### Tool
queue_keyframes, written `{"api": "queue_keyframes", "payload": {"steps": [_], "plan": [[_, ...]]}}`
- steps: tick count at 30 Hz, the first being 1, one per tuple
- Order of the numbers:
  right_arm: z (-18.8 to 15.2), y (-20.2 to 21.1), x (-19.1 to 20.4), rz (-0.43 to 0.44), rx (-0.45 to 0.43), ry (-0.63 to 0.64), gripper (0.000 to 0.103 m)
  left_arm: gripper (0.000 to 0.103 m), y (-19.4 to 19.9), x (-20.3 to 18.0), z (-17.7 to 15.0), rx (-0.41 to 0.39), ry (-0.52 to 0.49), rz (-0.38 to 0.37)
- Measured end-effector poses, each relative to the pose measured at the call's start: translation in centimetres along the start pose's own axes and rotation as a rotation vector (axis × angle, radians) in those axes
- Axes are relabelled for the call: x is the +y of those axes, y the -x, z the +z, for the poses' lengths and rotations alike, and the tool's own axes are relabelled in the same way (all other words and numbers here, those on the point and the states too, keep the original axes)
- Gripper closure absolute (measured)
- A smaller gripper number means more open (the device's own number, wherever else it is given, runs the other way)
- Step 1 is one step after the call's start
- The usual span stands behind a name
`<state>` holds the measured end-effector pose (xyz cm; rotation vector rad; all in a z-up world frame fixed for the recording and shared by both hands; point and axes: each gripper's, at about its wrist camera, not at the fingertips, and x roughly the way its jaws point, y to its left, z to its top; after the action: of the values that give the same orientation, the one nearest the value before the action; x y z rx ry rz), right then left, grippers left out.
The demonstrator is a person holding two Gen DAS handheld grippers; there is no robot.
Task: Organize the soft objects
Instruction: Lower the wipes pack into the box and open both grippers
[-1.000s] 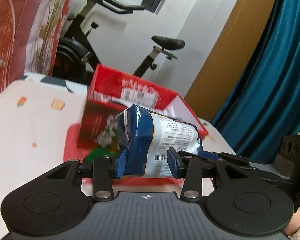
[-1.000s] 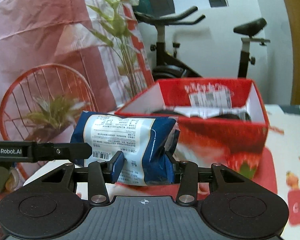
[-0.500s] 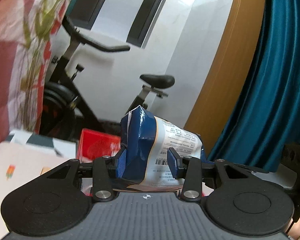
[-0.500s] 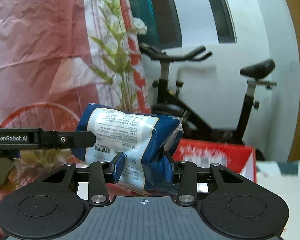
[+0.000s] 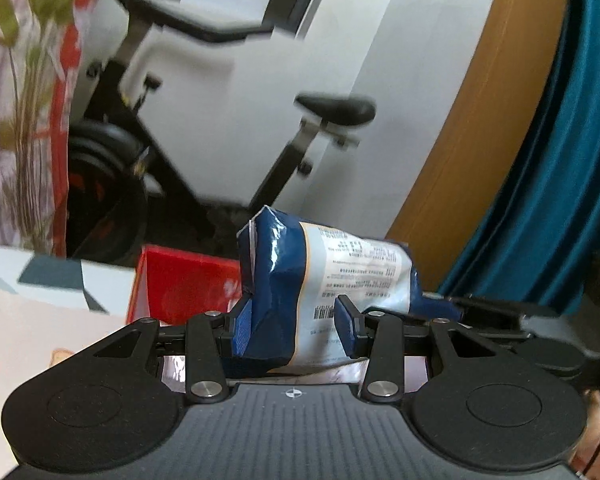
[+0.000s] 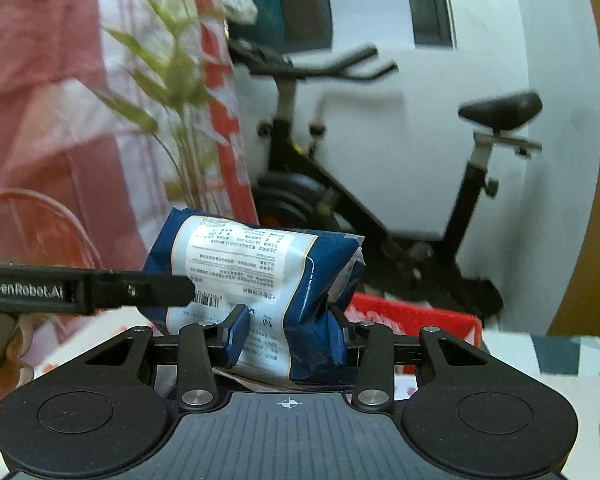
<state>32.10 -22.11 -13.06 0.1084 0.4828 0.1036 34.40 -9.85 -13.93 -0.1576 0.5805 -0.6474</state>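
Observation:
A soft blue and white packet hangs in the air, held from both ends. My left gripper is shut on its dark blue end, and the blue pads dent the wrapper. In the right wrist view the same packet has my right gripper shut on its other end. The left gripper's arm reaches in from the left there, and the right gripper's body shows at the right of the left wrist view. An open red box lies low behind the packet, only its top edge showing.
A black exercise bike stands against the white wall behind the table. A pink printed cloth with a plant hangs at the left. A teal curtain and a wooden frame are at the right. The patterned tablecloth lies below.
Both grippers have risen with the packet still clamped between them. The red box has dropped low in both views, and more of the bike and wall now shows.

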Motion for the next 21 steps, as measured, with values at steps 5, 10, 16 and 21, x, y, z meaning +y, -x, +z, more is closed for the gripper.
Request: {"api": "queue_keyframes", "payload": {"steps": [5,10,16,21], "plan": [[-1.6,-3.6,-1.7,-0.033,0.13,-0.052,0.065,0.058,-4.0,1.7,-1.3,0.115,0.073,0.007],[-2.9,-6.0,-2.9,-0.067,0.236,-0.128,0.065,0.058,-6.4,1.9,-2.1,0.194,0.067,0.035],[-3.6,-7.8,-3.6,-0.094,0.343,-0.226,0.065,0.059,-7.6,2.0,-2.4,0.248,0.032,0.089],[-4.3,-8.9,-4.2,-0.111,0.392,-0.282,0.065,0.06,-7.9,1.6,-2.7,0.268,-0.007,0.111]]}}
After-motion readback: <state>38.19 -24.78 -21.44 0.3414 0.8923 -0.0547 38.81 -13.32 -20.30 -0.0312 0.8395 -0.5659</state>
